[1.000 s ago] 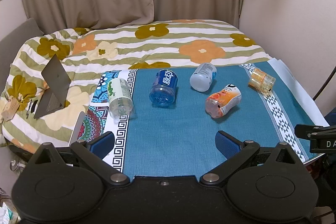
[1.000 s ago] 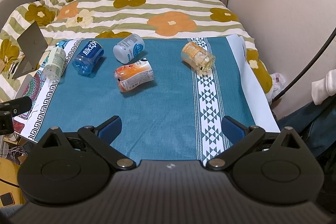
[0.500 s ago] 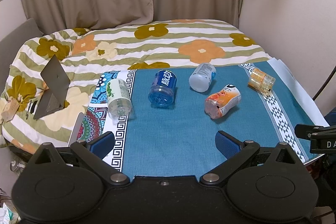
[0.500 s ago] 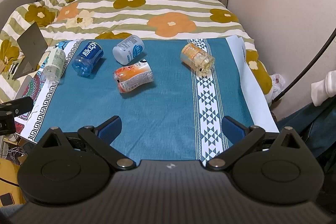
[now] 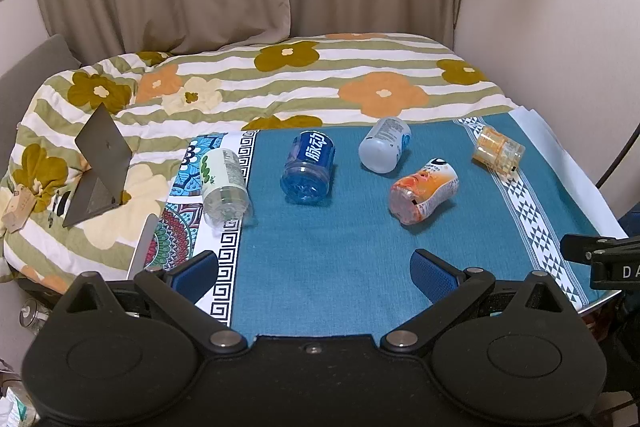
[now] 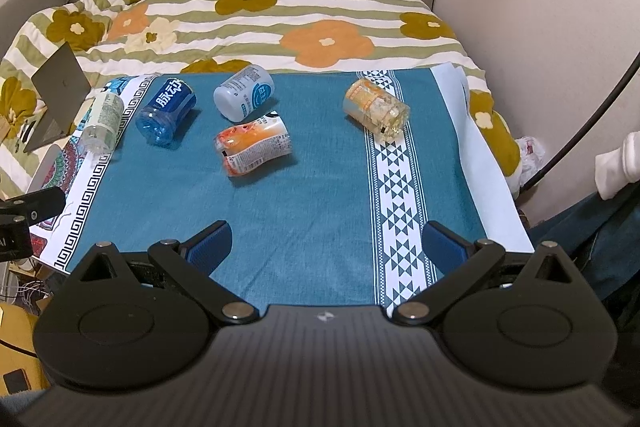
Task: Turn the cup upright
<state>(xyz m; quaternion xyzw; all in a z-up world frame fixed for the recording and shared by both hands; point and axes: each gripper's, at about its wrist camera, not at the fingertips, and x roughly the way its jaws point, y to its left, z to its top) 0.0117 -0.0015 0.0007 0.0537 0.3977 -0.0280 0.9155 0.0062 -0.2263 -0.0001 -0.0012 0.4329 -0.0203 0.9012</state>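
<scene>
Several cut-bottle cups lie on their sides on a teal cloth [image 5: 328,259]. From the left there are a clear green-label cup [image 5: 224,183] [image 6: 102,121], a blue cup [image 5: 308,167] [image 6: 166,113], a grey-white cup [image 5: 384,145] [image 6: 244,97], an orange-label cup [image 5: 424,191] [image 6: 252,147] and a clear orange-yellow cup [image 5: 498,153] [image 6: 376,109]. My left gripper [image 5: 314,273] is open and empty over the near edge, in front of the blue cup. My right gripper [image 6: 326,247] is open and empty near the front edge, right of the orange-label cup.
A flowered quilt [image 5: 320,83] covers the bed behind the cloth. A grey folded stand [image 5: 100,167] [image 6: 56,95] sits on the quilt at the left. Curtains and a wall close the back and right. The cloth's white patterned band [image 6: 400,187] runs along its right side.
The scene sits slightly lower in the right wrist view and slightly left in the left wrist view. The cups have not moved.
</scene>
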